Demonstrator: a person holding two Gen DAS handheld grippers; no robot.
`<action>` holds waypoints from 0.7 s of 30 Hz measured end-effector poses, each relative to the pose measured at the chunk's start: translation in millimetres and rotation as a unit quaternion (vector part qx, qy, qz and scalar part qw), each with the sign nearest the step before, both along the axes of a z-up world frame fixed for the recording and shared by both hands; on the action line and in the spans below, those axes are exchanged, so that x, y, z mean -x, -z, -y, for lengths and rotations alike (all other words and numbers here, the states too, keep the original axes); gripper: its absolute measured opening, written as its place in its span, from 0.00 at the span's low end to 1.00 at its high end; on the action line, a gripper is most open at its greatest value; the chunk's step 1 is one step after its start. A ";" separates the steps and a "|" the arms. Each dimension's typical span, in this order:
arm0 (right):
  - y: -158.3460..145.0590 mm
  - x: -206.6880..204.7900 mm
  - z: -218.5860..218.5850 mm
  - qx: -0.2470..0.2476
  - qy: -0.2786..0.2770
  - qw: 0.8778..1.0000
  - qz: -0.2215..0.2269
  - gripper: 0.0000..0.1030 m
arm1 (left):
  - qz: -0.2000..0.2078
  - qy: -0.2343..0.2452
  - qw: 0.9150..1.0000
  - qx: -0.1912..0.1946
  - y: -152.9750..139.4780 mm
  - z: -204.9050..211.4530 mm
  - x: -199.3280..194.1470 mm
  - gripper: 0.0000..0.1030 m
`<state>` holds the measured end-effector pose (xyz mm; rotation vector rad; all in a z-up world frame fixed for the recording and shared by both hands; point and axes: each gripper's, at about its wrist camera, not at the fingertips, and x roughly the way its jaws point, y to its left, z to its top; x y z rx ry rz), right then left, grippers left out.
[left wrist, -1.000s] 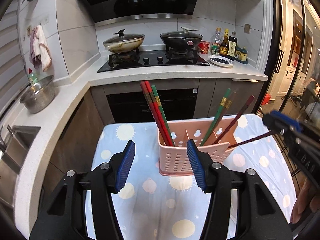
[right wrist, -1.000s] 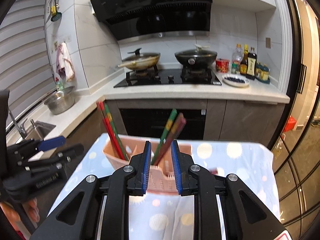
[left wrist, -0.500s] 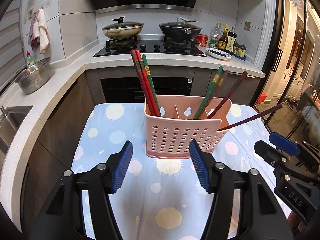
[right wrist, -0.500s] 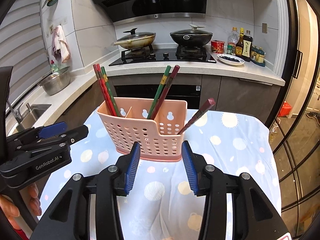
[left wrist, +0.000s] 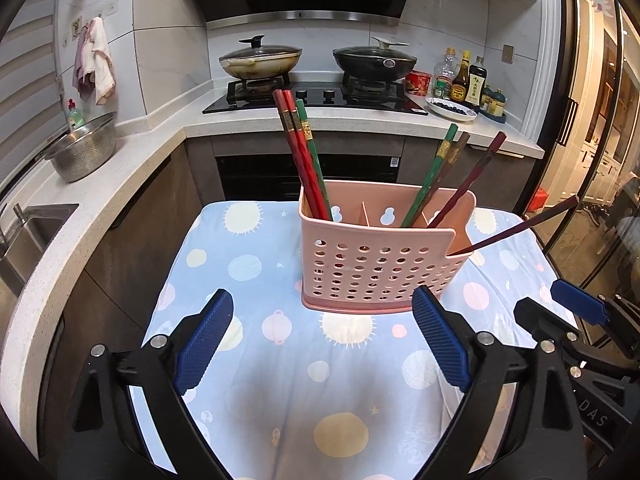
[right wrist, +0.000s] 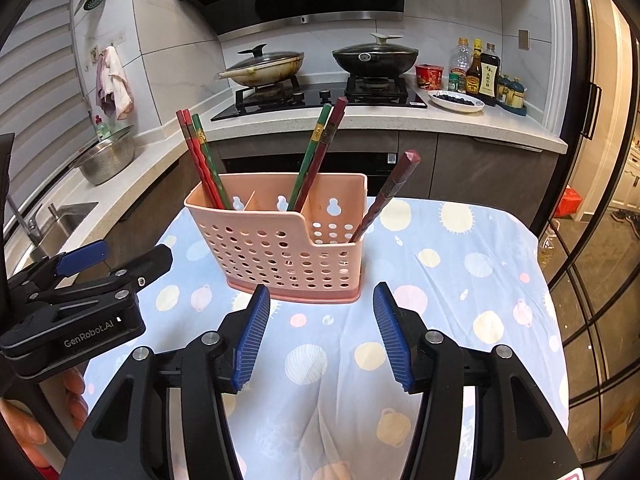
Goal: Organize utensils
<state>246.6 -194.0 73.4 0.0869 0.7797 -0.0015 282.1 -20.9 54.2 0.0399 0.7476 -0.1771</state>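
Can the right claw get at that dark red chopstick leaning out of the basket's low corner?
Probably yes. The right claw is open and empty, and the dark red chopstick leans out alone with nothing in between.

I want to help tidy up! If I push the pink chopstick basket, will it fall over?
Probably it would slide or wobble. The pink basket looks like thin plastic full of holes, so likely light. It's taller than deep, and one dark red chopstick leans far out the low corner, so a high push might tip it. The soft cloth may bunch underneath.

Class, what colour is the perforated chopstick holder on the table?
The chopstick holder is pale pink, clearest in the right wrist view.
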 end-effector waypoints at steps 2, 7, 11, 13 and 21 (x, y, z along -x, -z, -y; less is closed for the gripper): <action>1.2 1.1 0.5 0.004 0.003 1.000 0.002 0.56 | -0.002 -0.002 1.000 0.000 2.2 -1.2 0.2 0.86; 4.6 3.4 -0.4 0.012 0.008 1.000 0.002 0.60 | -0.007 -0.006 1.000 -0.001 8.6 -2.7 1.6 0.87; 7.0 3.9 -1.4 0.012 0.008 1.000 -0.002 0.67 | -0.012 -0.006 1.000 0.000 13.2 -3.6 2.0 0.88; 7.5 4.9 -1.1 0.010 0.009 1.000 0.000 0.68 | -0.014 -0.006 1.000 -0.001 14.6 -3.8 2.3 0.88; 5.0 10.9 1.1 0.011 0.017 1.000 0.017 0.85 | -0.014 -0.012 1.000 -0.005 16.0 -1.9 4.2 0.89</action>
